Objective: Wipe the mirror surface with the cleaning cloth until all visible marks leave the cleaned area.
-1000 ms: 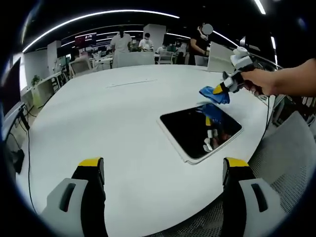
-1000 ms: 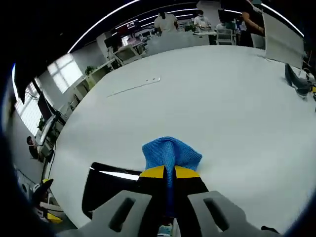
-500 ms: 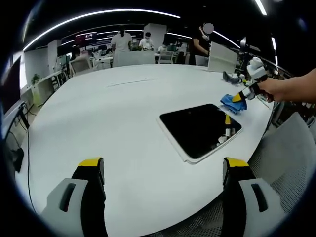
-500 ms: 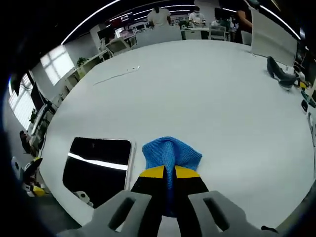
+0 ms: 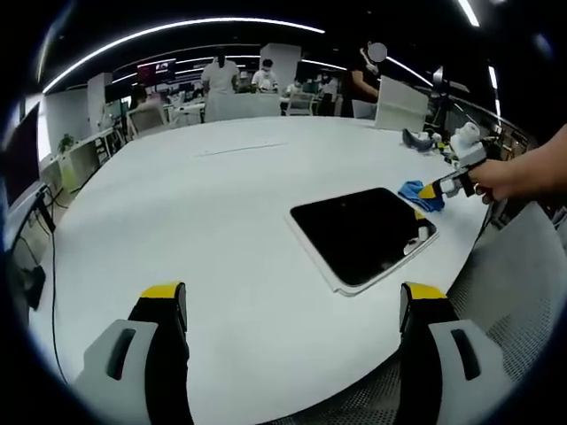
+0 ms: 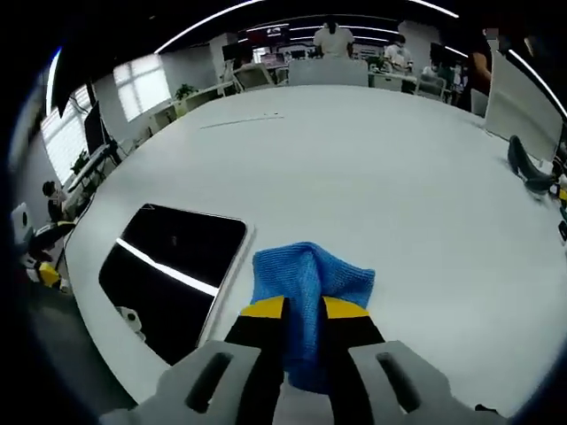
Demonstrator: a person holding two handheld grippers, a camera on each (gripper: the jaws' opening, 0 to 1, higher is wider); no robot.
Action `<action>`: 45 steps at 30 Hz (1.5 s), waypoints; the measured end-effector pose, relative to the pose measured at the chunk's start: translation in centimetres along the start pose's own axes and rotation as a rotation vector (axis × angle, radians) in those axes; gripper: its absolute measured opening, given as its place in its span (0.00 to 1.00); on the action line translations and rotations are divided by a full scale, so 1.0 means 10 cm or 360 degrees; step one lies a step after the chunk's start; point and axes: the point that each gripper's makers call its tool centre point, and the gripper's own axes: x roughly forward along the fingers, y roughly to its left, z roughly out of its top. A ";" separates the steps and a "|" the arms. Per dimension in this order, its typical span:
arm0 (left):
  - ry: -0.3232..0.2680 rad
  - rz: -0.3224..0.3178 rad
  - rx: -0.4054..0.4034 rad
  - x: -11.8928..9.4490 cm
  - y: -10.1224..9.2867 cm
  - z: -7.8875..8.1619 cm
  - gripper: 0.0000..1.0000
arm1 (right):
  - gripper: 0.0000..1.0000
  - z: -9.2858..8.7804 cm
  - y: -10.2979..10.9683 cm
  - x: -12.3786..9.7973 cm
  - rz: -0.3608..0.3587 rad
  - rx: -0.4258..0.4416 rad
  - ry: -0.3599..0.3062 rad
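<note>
- The right gripper (image 6: 304,312) pinches the blue cleaning cloth (image 6: 308,277) tight between its jaws.
- The cloth sits just beside the mirror (image 6: 172,266), over the white table (image 6: 390,186), not on the glass.
- The mirror lies flat near the table edge (its dark glass shows a bright stripe of light).
- The left gripper (image 5: 288,305) hangs back with its jaws wide apart, holding nothing.
- To wipe well, I think the cloth should press flat on the glass and slide in slow, even rows.
- It should go edge to edge, so no spot gets missed.
</note>
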 end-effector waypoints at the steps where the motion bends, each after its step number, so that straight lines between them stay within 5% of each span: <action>1: -0.0009 0.0002 -0.0010 -0.01 0.00 0.01 0.99 | 0.20 0.03 -0.04 -0.04 -0.0021 -0.0022 -0.0016; 4: -0.0019 -0.0005 -0.0034 0.00 0.01 0.01 0.99 | 0.42 0.25 -0.07 -0.19 0.0001 -0.0065 -0.0195; 6: -0.0031 -0.0001 -0.0090 0.01 0.01 0.03 0.99 | 0.60 0.40 0.07 -0.32 0.0174 -0.0040 -0.0369; 8: -0.0075 0.0023 -0.0204 0.00 0.04 0.08 0.99 | 0.82 0.32 0.13 -0.45 0.0177 -0.0170 -0.0345; 10: -0.0104 0.0066 -0.0150 -0.03 0.11 0.12 0.99 | 0.86 0.23 0.15 -0.69 0.0120 -0.0391 -0.0350; 12: -0.0130 0.0071 -0.0092 -0.04 0.11 0.15 0.99 | 0.96 0.19 0.14 -0.82 0.0092 -0.0278 -0.0412; 15: -0.0117 0.0062 -0.0054 -0.03 0.10 0.14 0.99 | 0.99 0.02 0.01 -0.96 -0.0016 -0.0250 -0.0366; 23: -0.0116 -0.0002 -0.0081 -0.02 0.03 0.11 0.99 | 0.99 -0.31 -0.02 -1.06 -0.0080 -0.0189 -0.0296; 38: -0.0051 -0.0020 -0.0065 -0.02 0.01 0.04 0.99 | 0.99 -0.20 0.29 -1.04 -0.0033 -0.0178 -0.0343; 41: -0.0062 -0.0014 -0.0065 -0.03 0.01 0.05 0.99 | 0.99 -0.32 0.23 -0.98 -0.0069 -0.0229 -0.0202; 45: -0.0067 -0.0007 -0.0060 -0.03 0.02 0.06 0.99 | 0.99 -0.26 0.15 -0.97 -0.0105 -0.0250 -0.0208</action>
